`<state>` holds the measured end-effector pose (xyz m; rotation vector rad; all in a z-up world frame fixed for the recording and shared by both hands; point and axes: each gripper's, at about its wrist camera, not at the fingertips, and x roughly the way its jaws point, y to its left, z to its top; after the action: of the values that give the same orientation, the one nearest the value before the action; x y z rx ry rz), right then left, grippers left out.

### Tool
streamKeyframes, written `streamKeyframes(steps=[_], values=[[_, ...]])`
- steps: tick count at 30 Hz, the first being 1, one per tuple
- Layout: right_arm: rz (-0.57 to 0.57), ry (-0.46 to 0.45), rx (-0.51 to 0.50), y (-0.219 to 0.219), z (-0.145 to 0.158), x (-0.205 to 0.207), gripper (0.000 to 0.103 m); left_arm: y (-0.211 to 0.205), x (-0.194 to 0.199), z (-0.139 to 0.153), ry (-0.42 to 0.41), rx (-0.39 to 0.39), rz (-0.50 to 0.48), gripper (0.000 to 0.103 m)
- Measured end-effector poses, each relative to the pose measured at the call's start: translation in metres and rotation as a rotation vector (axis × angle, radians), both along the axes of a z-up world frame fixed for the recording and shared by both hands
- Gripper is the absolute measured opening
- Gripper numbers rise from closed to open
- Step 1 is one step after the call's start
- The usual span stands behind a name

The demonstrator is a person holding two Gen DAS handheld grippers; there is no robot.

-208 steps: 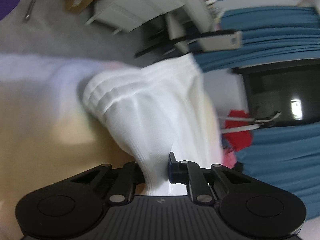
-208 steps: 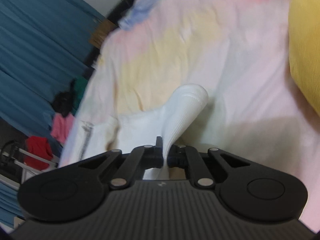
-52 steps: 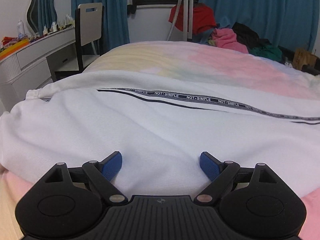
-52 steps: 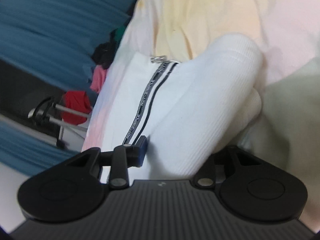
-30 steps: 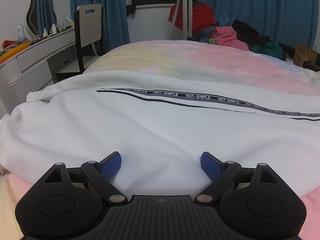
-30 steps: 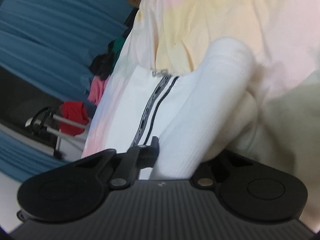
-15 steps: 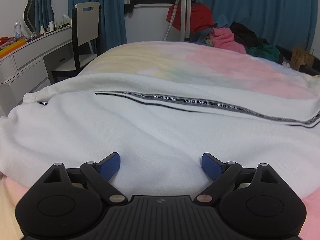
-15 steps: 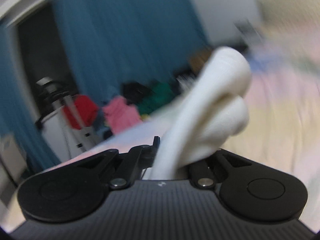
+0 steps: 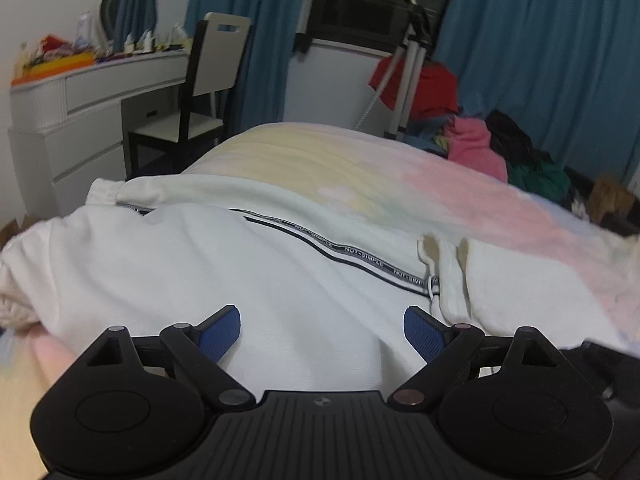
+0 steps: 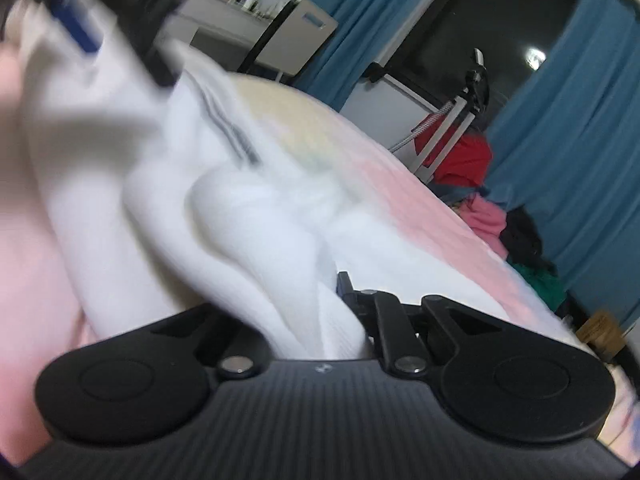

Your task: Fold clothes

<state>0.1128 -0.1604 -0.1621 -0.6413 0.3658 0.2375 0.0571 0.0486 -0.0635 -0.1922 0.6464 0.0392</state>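
the white top (image 9: pixel 280 280) lies spread across the near part of the bed (image 9: pixel 460 184), its printed zip tape running from the left edge toward the middle, where the collar is turned over. the left gripper (image 9: pixel 320 328) hangs over the near hem with its jaws wide apart and nothing between them. the right gripper (image 10: pixel 320 304) is closed on a thick ribbed fold of the top (image 10: pixel 240 220), cloth bunched up between its fingers; that view is blurred, so which part it is, cuff or hem, i cannot tell.

it looks like soft, fairly heavy knit: it will sag and drag, not slide, and a pinch in mid-panel would only pull up a tent. the ribbed edges and seams give the firmest hold, taken through all layers. the zip pull and tape are the stiff bits and will resist a crease across them.
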Motion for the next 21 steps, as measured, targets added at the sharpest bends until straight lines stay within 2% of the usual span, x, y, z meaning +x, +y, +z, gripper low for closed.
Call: streamKeyframes(steps=[5,11,15,18,20,21], values=[[0.020,0.039,0.028,0.001,0.009,-0.007,0.012,0.001,0.001,0.003,-0.025,-0.042,-0.020,0.090],[0.049,0.081,0.049,0.001,0.019,-0.016,0.012,-0.008,0.000,-0.003,-0.021,-0.037,-0.047,0.090],[0.011,0.115,0.109,-0.002,0.030,-0.015,0.014,-0.008,-0.001,-0.003,-0.024,-0.027,-0.047,0.090],[-0.029,0.174,0.205,-0.004,0.045,-0.018,0.027,-0.008,-0.003,-0.001,-0.025,-0.022,-0.051,0.090],[-0.039,0.230,0.307,-0.013,0.058,-0.024,0.046,-0.011,-0.006,0.001,-0.034,-0.006,-0.061,0.090],[-0.042,0.257,0.365,-0.018,0.064,-0.029,0.052,-0.012,-0.007,0.002,-0.040,0.002,-0.068,0.090]])
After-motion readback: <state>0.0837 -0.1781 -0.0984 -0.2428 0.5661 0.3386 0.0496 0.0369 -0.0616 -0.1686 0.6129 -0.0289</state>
